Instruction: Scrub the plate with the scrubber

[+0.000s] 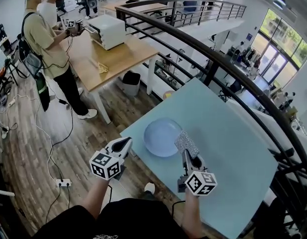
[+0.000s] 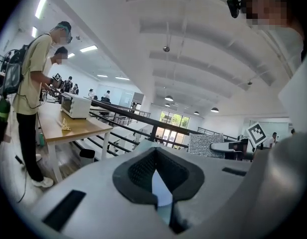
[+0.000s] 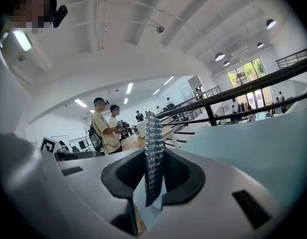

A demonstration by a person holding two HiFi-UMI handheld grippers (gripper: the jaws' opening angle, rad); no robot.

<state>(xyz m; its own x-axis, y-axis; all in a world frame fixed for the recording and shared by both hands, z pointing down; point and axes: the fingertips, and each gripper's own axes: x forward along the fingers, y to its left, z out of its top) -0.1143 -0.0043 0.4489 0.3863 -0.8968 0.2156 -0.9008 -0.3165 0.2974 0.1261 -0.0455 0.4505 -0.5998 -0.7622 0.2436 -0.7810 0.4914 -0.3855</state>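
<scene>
The right gripper is pinching a flat, silvery mesh scrubber at the right rim of the round, glossy pale-blue plate, which is lying near the smooth table's near-left edge. The left gripper, jaws pressed together on nothing, is hovering just left of the plate. With nothing bracing it, a scrubbing push could be sending the plate sliding off the edge.

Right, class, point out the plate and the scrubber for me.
plate (image 1: 155, 139), head view, bare middle of its face.
scrubber (image 1: 186, 144), head view, middle of its silvery pad.
</scene>
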